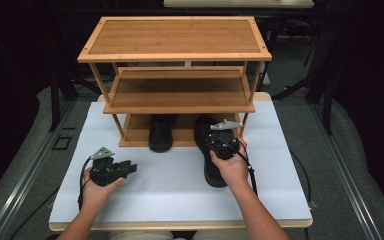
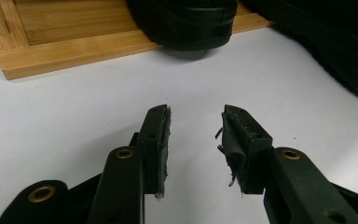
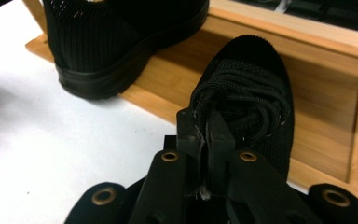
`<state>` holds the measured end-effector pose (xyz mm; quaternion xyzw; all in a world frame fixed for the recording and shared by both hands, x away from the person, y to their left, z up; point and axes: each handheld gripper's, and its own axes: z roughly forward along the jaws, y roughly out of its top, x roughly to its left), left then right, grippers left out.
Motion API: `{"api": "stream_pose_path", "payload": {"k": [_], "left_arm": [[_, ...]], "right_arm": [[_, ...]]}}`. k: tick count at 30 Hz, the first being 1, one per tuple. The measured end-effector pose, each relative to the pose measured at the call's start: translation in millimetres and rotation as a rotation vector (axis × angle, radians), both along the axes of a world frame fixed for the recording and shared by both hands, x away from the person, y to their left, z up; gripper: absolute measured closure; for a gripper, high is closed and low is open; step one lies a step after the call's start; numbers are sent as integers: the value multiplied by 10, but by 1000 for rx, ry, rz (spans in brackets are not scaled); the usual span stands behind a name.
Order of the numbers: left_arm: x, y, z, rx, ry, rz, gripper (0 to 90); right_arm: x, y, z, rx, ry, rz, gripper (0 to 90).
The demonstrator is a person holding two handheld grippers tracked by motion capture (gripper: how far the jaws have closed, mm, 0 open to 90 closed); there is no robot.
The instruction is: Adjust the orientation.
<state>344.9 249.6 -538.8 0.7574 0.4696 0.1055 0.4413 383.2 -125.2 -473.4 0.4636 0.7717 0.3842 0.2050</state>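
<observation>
Two black shoes occupy the rack's (image 1: 175, 37) bottom shelf: your right gripper (image 3: 206, 133), jaws clamped on the near-right shoe's (image 3: 249, 100) laces, steers it alongside the left shoe (image 1: 161, 132), while your left gripper (image 2: 193, 135) rests apart, jaws spread and empty.

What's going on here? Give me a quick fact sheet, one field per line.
Setting: white table with a three-tier wooden shoe rack
Shoe on rack: black shoe on the bottom shelf, heel overhanging the front edge
Shoe in hand: second black shoe, toe over the bottom shelf, heel end on the table
Right gripper: jaws closed at the shoe's tongue and laces
Left gripper: jaws apart, holding nothing, over the table
Likely next move: sliding the held shoe further onto the shelf, judging by its position
</observation>
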Motion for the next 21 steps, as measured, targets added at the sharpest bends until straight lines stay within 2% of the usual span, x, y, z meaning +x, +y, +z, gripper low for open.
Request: {"api": "stream_pose_path", "payload": {"k": [2, 3, 4, 5, 8, 11, 13, 17, 20, 21], "left_arm": [[-2, 0, 2, 1, 0, -2, 613], [-3, -4, 1, 1, -2, 0, 614], [-5, -4, 1, 2, -2, 0, 613], [-4, -4, 1, 2, -1, 0, 613], [-6, -3, 2, 2, -1, 0, 613], [-8, 4, 6, 1, -1, -1, 613], [-6, 4, 2, 2, 1, -1, 612], [-13, -17, 5, 6, 1, -3, 611], [-16, -20, 7, 8, 3, -3, 609], [-15, -20, 2, 2, 1, -3, 610]], "right_arm": [[-3, 6, -9, 4, 7, 0, 849], [-10, -10, -6, 11, 15, 24, 817], [-27, -17, 4, 16, 9, 21, 791], [-51, -27, 25, 1, 0, -4, 743], [-111, -74, 69, 24, 4, 4, 641], [-259, -130, 108, 16, -23, -14, 470], [-371, -168, 110, 37, -45, -13, 403], [-575, -188, 90, 11, -92, -41, 316], [-675, -226, 17, 31, -90, -56, 294], [-697, -230, -23, 21, -87, -73, 289]]}}
